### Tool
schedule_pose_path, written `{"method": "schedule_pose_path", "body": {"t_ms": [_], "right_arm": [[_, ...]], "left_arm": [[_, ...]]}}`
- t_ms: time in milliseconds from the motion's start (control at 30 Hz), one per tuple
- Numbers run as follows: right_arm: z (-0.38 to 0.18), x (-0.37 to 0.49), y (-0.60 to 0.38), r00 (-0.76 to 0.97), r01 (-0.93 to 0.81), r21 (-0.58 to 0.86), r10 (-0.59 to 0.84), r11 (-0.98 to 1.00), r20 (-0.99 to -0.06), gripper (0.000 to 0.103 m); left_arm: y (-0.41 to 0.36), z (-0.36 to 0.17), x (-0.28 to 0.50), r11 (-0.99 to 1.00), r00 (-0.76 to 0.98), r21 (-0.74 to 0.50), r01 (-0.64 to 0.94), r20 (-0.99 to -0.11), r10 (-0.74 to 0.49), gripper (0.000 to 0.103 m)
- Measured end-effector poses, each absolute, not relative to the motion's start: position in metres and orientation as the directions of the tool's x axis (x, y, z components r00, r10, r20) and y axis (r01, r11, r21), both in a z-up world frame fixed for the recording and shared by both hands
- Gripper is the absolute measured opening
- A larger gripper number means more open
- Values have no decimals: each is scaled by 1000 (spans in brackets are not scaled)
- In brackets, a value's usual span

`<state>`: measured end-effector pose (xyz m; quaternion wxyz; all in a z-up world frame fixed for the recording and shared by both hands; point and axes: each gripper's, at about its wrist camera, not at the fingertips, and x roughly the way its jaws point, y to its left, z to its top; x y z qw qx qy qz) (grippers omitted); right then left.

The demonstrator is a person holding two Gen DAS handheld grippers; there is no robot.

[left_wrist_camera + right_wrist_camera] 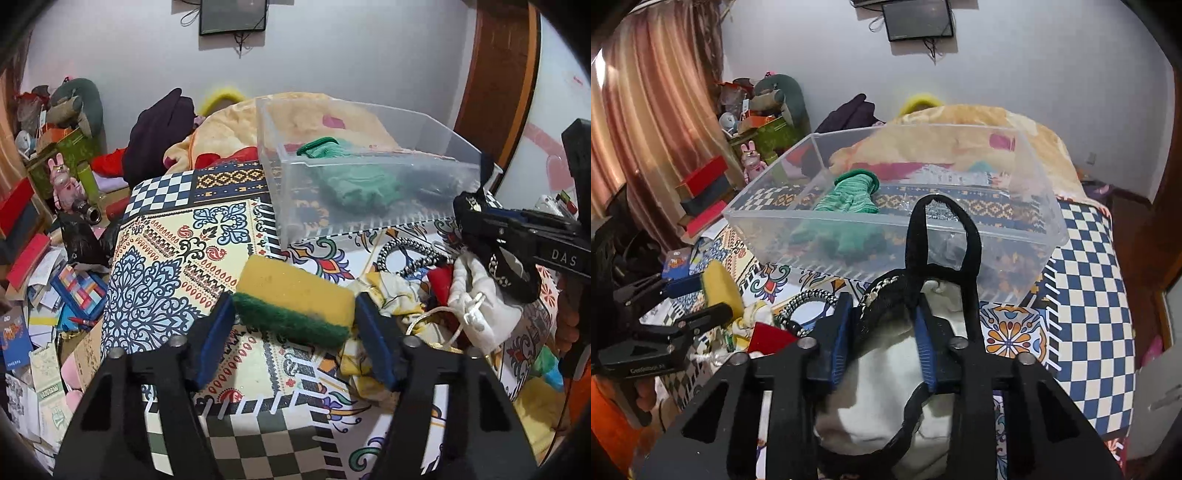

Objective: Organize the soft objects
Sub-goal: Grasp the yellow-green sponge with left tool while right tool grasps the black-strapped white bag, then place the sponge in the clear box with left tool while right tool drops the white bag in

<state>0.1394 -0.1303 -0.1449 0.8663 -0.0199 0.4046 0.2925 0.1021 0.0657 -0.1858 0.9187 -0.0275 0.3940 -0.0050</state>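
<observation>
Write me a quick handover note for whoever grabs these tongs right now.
Left tongs: closed on the sponge, above the patterned tablecloth.
Right tongs: clamped on the black strap, over the white pouch.
Done: green glove lies in the clear bin.
Left: drop sponge and strap into the bin, then clear the pile: pouch, braided cord, red cloth.

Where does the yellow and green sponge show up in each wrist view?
Left wrist view: the sponge sits low centre, between the pads of the left hand-held gripper.
Right wrist view: the sponge is at the left edge, only its yellow part visible, between that gripper's fingers.
Shared landmark: the clear plastic bin holding a green glove.
</observation>
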Motion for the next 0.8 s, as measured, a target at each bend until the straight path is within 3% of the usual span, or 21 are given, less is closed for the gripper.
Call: {"method": "schedule_pose_path", "body": {"t_ms": [33, 67, 800], "right_arm": [[-144, 137, -131, 498, -530, 206, 499, 822, -709, 12], [-143, 136, -131, 499, -531, 204, 498, 822, -709, 11], [-53, 120, -154, 687, -558, 136, 548, 818, -478, 9]], "left_arm": [[66, -186, 102, 998, 691, -53, -15, -722, -28, 62], [66, -185, 101, 998, 694, -52, -19, -720, -24, 61], [51, -100, 87, 998, 832, -55, 14, -553, -42, 59]]}}
